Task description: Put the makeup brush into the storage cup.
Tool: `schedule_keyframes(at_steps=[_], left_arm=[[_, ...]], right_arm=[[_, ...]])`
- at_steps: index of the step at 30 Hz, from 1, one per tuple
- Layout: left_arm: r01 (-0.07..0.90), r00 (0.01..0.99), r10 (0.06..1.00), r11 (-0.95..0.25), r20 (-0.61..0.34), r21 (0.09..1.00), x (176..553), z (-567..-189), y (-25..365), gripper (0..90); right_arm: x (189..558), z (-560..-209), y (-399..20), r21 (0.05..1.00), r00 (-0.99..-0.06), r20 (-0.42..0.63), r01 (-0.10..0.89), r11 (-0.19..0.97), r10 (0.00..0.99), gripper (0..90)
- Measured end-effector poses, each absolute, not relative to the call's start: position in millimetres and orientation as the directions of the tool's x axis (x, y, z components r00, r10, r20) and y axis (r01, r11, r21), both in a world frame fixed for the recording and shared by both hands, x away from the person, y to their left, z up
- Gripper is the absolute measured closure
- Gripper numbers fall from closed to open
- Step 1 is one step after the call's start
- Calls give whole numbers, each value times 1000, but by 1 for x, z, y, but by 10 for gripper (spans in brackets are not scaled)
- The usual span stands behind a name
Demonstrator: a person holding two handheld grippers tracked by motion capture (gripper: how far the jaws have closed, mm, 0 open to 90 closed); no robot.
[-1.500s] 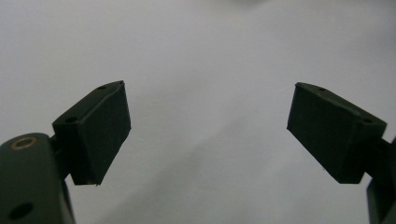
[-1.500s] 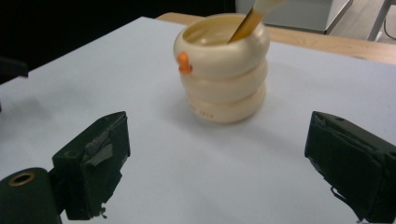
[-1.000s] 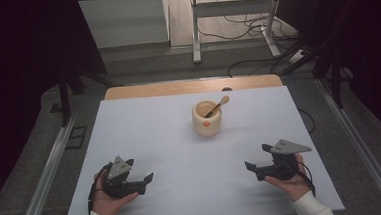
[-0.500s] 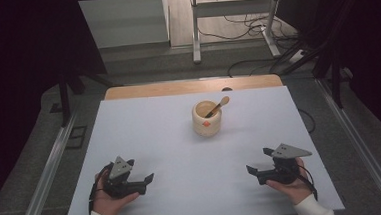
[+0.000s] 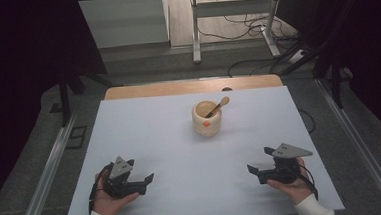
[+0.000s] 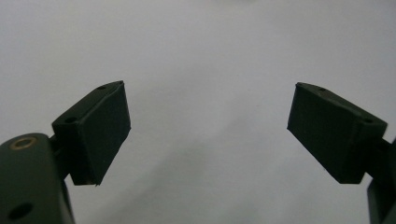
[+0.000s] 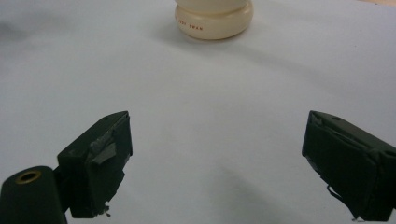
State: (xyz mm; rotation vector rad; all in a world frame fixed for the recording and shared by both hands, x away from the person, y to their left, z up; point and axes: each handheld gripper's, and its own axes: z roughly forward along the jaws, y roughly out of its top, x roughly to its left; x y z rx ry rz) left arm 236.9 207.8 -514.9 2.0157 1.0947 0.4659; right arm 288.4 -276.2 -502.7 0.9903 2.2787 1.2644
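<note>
A cream-coloured wooden cup (image 5: 207, 119) stands upright at the middle of the white table (image 5: 155, 134), with a small wooden spoon (image 5: 219, 105) leaning in it. My left gripper (image 5: 141, 172) rests near the front left, held by a hand, and points right. In the left gripper view its jaws (image 6: 208, 121) stand wide apart over bare white surface. My right gripper (image 5: 258, 160) sits near the front right and points left towards the centre. It is open and holds nothing, and the right gripper view (image 7: 217, 149) has the cup's base (image 7: 215, 19) farther ahead.
A wooden strip (image 5: 192, 86) runs along the table's far edge. Metal rails (image 5: 47, 171) flank both sides of the table. Beyond it are a table frame's legs (image 5: 193, 27) and cables on the floor (image 5: 253, 18). White surface lies between the grippers and the cup.
My right gripper has slid a little towards the front edge of the table. The left gripper and the cup have stayed put.
</note>
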Motion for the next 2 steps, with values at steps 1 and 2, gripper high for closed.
schedule_keyframes(at_steps=[1,2], left_arm=[[540,562,826,-325,-45,776,237,-515,208,135],[540,562,826,-326,-44,776,237,-515,208,135]], right_arm=[[288,-503,-276,841,-693,28,405,358,720,89],[288,-503,-276,841,-693,28,405,358,720,89]])
